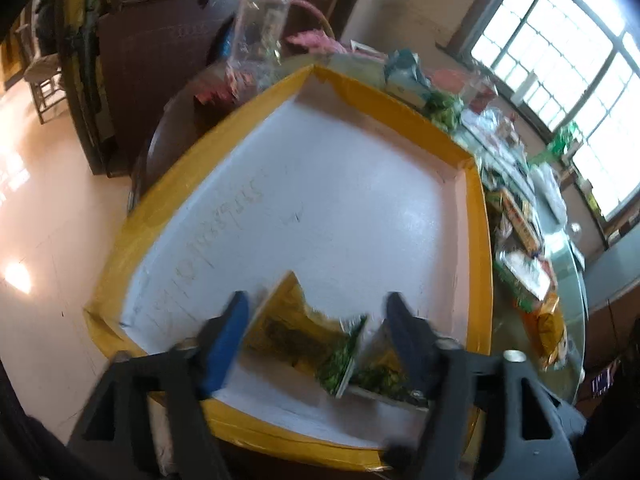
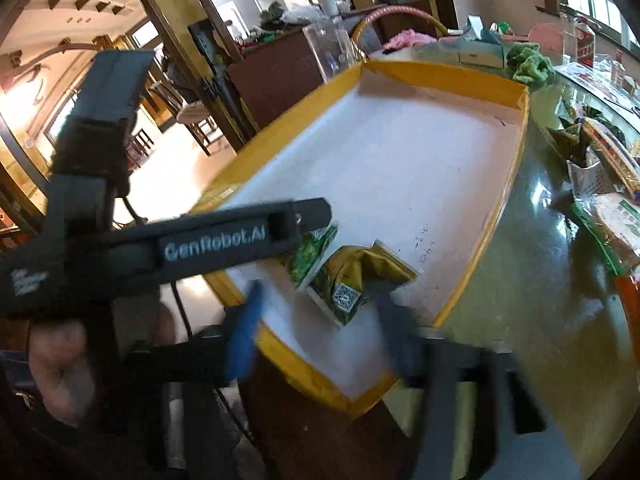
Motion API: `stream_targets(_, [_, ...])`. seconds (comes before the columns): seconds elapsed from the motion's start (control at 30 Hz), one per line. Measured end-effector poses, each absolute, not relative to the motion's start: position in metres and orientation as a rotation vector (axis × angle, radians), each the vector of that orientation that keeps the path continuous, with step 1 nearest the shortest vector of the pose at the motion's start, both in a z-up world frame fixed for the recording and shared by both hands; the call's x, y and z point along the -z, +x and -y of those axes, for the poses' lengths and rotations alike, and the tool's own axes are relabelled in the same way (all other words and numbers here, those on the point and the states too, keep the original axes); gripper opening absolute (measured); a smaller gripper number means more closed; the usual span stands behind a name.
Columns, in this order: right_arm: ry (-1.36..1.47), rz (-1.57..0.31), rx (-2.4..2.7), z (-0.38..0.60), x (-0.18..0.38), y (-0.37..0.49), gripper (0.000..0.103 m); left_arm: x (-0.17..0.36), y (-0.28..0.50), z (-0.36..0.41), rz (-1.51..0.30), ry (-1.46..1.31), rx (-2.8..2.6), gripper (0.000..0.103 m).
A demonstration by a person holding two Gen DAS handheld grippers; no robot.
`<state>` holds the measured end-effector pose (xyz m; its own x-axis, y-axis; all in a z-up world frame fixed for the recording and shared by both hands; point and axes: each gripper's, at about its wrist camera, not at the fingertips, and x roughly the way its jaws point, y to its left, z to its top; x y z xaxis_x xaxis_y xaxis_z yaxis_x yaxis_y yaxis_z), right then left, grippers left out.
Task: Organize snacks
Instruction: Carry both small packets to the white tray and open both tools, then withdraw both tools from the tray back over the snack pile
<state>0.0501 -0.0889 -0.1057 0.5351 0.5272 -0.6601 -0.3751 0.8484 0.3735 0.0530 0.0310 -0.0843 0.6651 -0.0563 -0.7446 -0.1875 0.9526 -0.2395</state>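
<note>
A shallow tray with a yellow rim and a white floor lies on the table. Two yellow-and-green snack packets lie on its near corner, one overlapping the other. My left gripper stands open above them, with the packets between its fingers and the pads not pressing. In the right wrist view the same packets lie just ahead of my right gripper, which is also open and blurred. One finger of the left gripper crosses from the left, over a green packet.
Loose snack packets are heaped on the glass table right of the tray, seen too in the right wrist view. A clear plastic container and a green cloth stand beyond the tray's far edge. A person's hand grips the left tool.
</note>
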Motion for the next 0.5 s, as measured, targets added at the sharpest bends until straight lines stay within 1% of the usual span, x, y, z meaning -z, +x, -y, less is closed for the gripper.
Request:
stream_targets(0.07, [0.216,-0.81,-0.534,0.094,0.1,0.043,0.084,0.079,0.049,-0.029,-0.796,-0.264,-0.166,0.082])
stream_targets(0.2, [0.268,-0.777,-0.498,0.112,0.096,0.037,0.086,0.075,0.049,-0.019,-0.793,-0.2,-0.186,0.082])
stream_targets(0.27, [0.269,-0.762,-0.465,0.118,0.096,0.033,0.087,0.072,0.044,-0.013,-0.755,-0.194,-0.185,0.082])
stream_targets(0.3, [0.271,-0.746,-0.455,0.122,0.095,0.03,0.088,0.072,0.044,-0.008,-0.735,-0.18,-0.188,0.086])
stream_targets(0.33, [0.276,-0.732,-0.446,0.126,0.095,0.027,0.089,0.074,0.046,-0.001,-0.732,-0.147,-0.189,0.086])
stream_targets(0.4, [0.317,-0.702,-0.417,0.138,0.095,0.022,0.09,0.076,0.051,0.01,-0.771,-0.082,-0.184,0.086])
stream_targets(0.5, [0.38,-0.706,-0.418,0.156,0.099,0.017,0.091,0.065,0.043,0.021,-0.695,-0.035,-0.238,0.086])
